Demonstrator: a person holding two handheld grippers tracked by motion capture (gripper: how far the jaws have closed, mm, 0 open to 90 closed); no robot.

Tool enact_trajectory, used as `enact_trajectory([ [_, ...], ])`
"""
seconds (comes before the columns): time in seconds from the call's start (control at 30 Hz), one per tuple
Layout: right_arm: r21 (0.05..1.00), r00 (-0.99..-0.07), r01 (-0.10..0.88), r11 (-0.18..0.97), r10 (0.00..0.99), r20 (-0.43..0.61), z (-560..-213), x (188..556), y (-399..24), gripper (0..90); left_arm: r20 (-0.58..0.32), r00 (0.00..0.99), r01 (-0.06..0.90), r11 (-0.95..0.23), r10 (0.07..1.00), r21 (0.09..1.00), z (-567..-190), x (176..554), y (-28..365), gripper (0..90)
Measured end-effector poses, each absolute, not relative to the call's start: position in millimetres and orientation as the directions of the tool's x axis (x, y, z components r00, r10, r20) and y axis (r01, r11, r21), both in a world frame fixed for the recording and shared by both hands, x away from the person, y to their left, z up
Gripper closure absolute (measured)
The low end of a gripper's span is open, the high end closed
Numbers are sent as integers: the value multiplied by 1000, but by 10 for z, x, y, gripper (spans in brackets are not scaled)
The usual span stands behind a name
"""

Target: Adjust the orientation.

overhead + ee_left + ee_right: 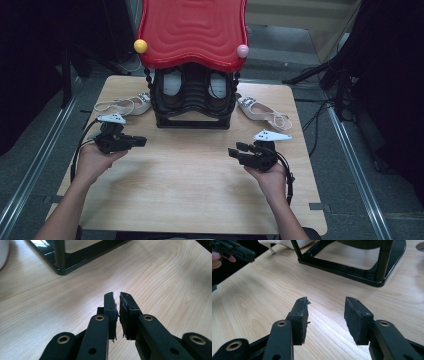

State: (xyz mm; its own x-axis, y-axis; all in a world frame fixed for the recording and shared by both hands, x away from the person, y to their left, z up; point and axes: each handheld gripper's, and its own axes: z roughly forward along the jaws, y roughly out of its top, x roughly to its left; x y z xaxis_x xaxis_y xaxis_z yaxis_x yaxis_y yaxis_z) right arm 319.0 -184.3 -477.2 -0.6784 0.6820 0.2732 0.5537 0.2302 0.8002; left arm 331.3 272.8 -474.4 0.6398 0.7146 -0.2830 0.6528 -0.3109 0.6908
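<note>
Hovering both grippers over the bare wooden table (190,190), nothing held; left gripper (116,297) nearly closed, right gripper (326,302) open; white strappy heeled shoes (131,105) (260,113) flank the black wire shoe rack (192,107) with its red top; likely pre-grasp, next reach the nearer shoe.

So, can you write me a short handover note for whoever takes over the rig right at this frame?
Left gripper: shut, empty, above bare table.
Right gripper: open, empty, above the table.
Black shoe rack with a red top stands at the far middle; one white shoe lies to its left, another white shoe to its right.
Done: nothing gripped.
Left: probably pick up the shoes; both lie untouched.
</note>
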Motion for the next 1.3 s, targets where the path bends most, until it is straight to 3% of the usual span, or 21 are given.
enact_trajectory([
  [1.3, 763, -652, 595, 252, 707, 274, -4861, 3216, -1833, 525, -244, 388, 729, -134, 889, 671, -5117, 3628, 3966, 882],
])
